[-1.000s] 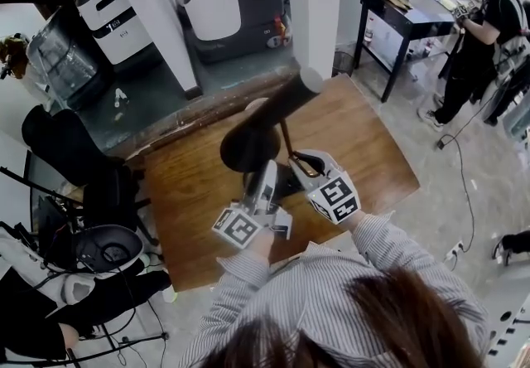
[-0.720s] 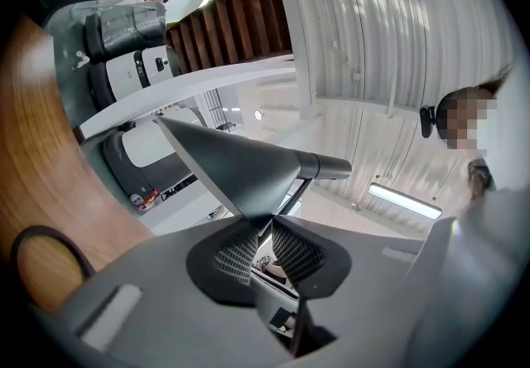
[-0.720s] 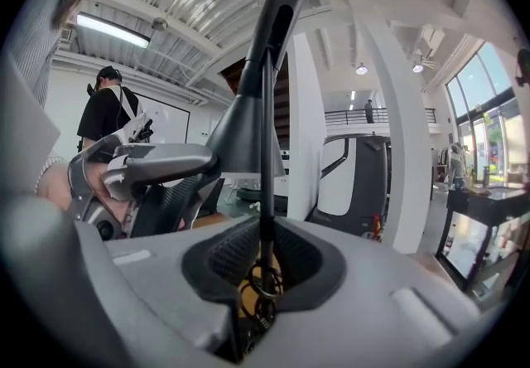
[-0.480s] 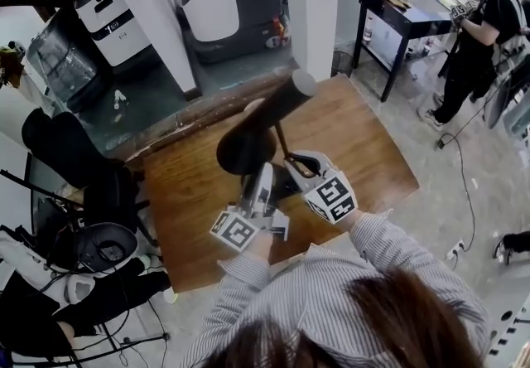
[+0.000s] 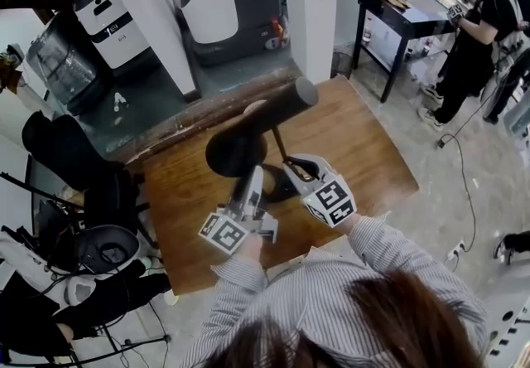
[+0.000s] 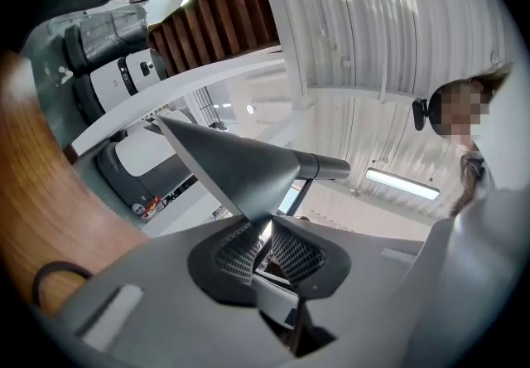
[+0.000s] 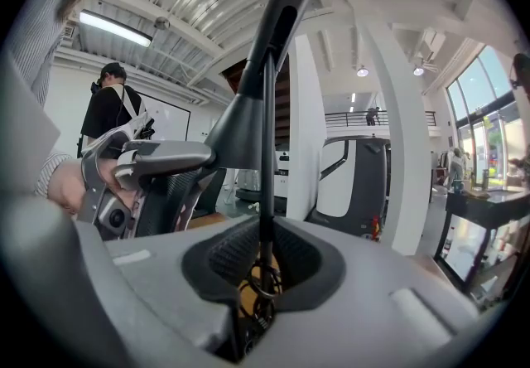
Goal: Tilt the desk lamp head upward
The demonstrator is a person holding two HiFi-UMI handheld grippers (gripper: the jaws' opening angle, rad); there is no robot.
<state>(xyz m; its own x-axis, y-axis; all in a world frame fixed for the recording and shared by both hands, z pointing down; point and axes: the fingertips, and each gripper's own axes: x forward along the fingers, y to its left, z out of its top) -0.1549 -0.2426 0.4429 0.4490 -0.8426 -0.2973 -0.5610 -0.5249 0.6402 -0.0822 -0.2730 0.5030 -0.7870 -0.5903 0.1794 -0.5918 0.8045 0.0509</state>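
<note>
Lamp head (image 5: 248, 130): black cone with a cylindrical neck, held above the middle of the wooden tabletop (image 5: 368, 147). In the head view the wide mouth faced the person's left and the neck pointed to the far right.
Left tongs (image 6: 263, 235): jaws almost together, pinched on the lower rim of the lamp head's cone, with a ribbed pad (image 6: 291, 254) on each side of the edge.
Right tongs (image 7: 263, 263): jaws only a sliver apart, clamped on the stem (image 7: 267, 151) low down. A small wire loop showed between the pads, just under the grip.
Stem: thin dark rod that rose from the right tongs to the underside of the cone.
Relative position: in the head view the two tools were just beside each other. The left tongs were under the cone's mouth and the right tongs were nearer the foot of the stem.
Lamp base: dark and mostly hidden behind both tools, so its shape could not be made out.
Cable (image 6: 51, 277): dark loop that lay on the tabletop at the left edge of the left gripper view.
Surroundings: white column (image 5: 310, 2) beyond the tabletop, and a person in black (image 5: 476, 35) at a dark side table (image 5: 406, 14), well apart.
</note>
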